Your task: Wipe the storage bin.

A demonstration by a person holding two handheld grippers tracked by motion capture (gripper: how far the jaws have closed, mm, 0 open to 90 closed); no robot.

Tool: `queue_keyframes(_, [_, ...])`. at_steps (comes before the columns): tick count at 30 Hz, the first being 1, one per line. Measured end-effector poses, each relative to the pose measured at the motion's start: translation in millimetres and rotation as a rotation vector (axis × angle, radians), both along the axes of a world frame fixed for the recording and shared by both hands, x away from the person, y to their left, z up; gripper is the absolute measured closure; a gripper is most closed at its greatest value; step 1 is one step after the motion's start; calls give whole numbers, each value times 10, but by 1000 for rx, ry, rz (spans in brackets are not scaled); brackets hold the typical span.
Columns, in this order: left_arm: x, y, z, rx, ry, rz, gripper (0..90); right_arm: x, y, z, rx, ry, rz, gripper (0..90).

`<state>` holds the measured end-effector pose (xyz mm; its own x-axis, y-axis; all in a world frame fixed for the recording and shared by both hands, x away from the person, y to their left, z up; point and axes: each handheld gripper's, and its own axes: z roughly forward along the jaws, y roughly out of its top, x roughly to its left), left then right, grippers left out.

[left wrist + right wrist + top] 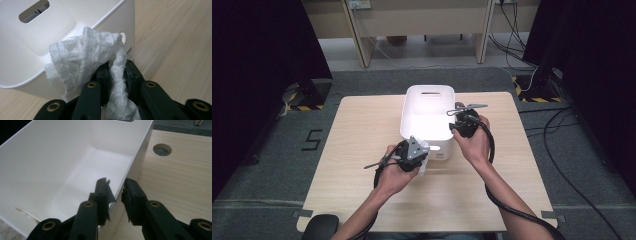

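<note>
High view: white bin (428, 102) set at mid-table (362, 150), open side up, interior bare. Left gripper (422, 156) held at the bin's near wall, just outside the near rim. Right gripper (455, 126) held at the bin's right wall.

Left gripper view: white knitted cloth (85, 57) pinched between the jaws, bunched and draped over the jaw tips, hanging against the bin's outer wall (117, 22) near the rim; not yet inside.

Right gripper view: right gripper (116, 190) jaws apart and straddling the bin's right rim (140, 147), one jaw inside and one outside, not closed on the wall. Bin floor bare of cloth; thin pale strand low at the near-left corner, nature not told.

Progress, as judged: cloth picked up and carried to the bin; bin not yet gripped. Remaining: lift over the rim, release inside.
</note>
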<state>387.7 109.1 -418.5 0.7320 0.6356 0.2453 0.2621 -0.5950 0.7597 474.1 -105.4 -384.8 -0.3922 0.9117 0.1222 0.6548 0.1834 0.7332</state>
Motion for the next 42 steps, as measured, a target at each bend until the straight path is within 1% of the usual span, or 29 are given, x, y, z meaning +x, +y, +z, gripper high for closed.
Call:
queue_keyframes(4, [12, -13, -26, 3, 12, -5, 770, 0, -1, -1, 1, 0, 0, 737])
queue_keyframes(9, [17, -26, -62, 9, 16, -3, 770, 0, -1, 0, 1, 0, 0, 737])
queue_keyframes(13, [25, -35, -91, 20, 25, -4, 770, -2, -1, 0, -1, 0, 1, 737])
queue_keyframes(15, [35, -43, -121, 15, 32, -1, 770, -1, -1, 0, -1, 0, 2, 736])
queue_keyframes(18, [49, -42, -167, 30, 42, 0, 770, 0, -1, 0, -1, 1, 2, 736])
queue_keyframes(19, [51, -45, -184, 29, 44, 3, 769, -1, -1, 0, -1, 0, 2, 736])
queue_keyframes(21, [53, -49, -202, 39, 44, 3, 769, -2, -1, 0, -2, 0, 2, 736])
queue_keyframes(27, [43, -72, -251, 41, 32, 11, 769, -1, -1, 0, -1, 1, 3, 735])
queue_keyframes(29, [35, -77, -271, 50, 29, 9, 769, -1, -1, 0, -1, 1, 4, 736])
queue_keyframes(34, [35, -79, -297, 47, 34, 9, 769, 0, -1, 1, -2, 2, 5, 736])
queue_keyframes(37, [33, -90, -311, 57, 40, 7, 770, 0, -1, 0, -2, 2, 5, 735])
queue_keyframes(42, [25, -114, -377, 67, 48, 6, 769, 2, -1, 0, -3, 2, 8, 737])
